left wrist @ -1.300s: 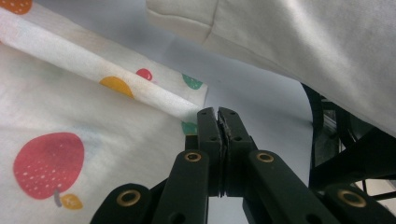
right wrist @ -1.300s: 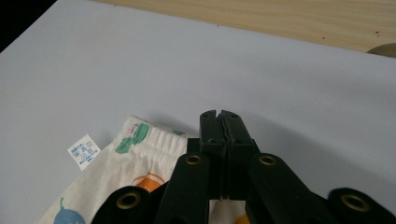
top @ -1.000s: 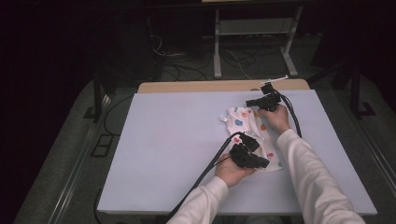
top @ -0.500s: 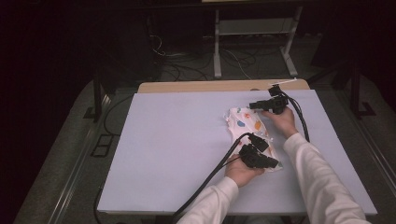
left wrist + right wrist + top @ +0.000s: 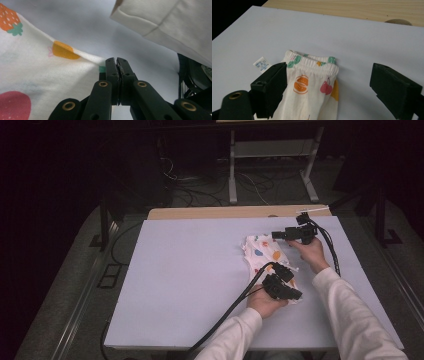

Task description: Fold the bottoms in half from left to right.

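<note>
Cotton fruit-print garment (image 5: 267, 260), elastic-ribbed hem

The left gripper (image 5: 289, 290), held in the left hand (image 5: 266, 303) at the near end of the fruit-print garment (image 5: 262, 252), has its jaws pinched tight on the cloth's edge. The right gripper (image 5: 276, 234), beyond the garment's far end, has just been opening; its jaws stand wide, pressing nothing.

Dim high view, dark surroundings, close views bright, softly blurred
</note>
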A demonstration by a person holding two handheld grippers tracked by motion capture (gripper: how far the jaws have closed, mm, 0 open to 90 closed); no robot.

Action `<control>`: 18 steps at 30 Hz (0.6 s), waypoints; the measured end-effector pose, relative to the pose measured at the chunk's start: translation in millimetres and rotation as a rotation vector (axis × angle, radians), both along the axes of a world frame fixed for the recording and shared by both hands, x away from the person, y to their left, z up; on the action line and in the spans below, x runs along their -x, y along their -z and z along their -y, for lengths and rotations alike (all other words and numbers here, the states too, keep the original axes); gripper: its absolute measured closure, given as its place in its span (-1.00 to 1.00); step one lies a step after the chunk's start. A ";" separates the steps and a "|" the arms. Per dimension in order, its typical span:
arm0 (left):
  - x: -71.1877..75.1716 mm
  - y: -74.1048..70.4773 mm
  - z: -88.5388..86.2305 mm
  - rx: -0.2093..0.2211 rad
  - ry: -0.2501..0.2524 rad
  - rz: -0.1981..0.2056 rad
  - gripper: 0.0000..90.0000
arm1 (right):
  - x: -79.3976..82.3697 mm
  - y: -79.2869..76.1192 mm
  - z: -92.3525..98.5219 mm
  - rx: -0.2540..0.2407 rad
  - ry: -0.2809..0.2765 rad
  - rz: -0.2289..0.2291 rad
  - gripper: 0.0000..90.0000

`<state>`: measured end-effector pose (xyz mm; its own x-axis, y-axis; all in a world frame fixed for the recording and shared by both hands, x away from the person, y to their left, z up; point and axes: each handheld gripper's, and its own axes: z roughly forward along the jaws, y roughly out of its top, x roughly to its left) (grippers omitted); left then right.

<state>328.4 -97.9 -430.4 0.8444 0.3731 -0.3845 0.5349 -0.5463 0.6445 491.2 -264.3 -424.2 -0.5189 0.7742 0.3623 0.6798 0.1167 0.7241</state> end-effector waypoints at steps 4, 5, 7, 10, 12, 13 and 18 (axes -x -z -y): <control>-2.1 3.8 1.8 -0.001 -0.007 -0.012 0.95 | 3.8 0.1 -1.0 0.010 -0.013 0.000 -0.70; -2.2 4.8 2.4 -0.004 -0.008 -0.014 0.95 | 4.9 0.1 -1.1 0.010 -0.015 0.002 -0.70; -2.5 6.4 4.3 -0.007 -0.005 -0.013 0.95 | 6.7 0.6 -0.9 0.004 -0.017 0.002 -0.70; -2.6 7.6 7.5 -0.004 0.000 -0.018 0.93 | 9.4 1.3 -1.0 -0.007 -0.018 -0.002 -0.72; -2.6 8.5 8.8 0.014 0.005 -0.031 0.80 | 11.2 1.3 -1.3 -0.006 -0.019 -0.001 -0.75; -1.7 7.8 8.8 0.013 0.000 -0.016 0.65 | 12.4 1.3 -1.2 -0.008 -0.021 0.001 -0.77; -2.1 1.1 1.7 0.083 -0.028 -0.001 0.14 | 20.2 -2.0 0.6 -0.012 -0.021 0.011 -0.87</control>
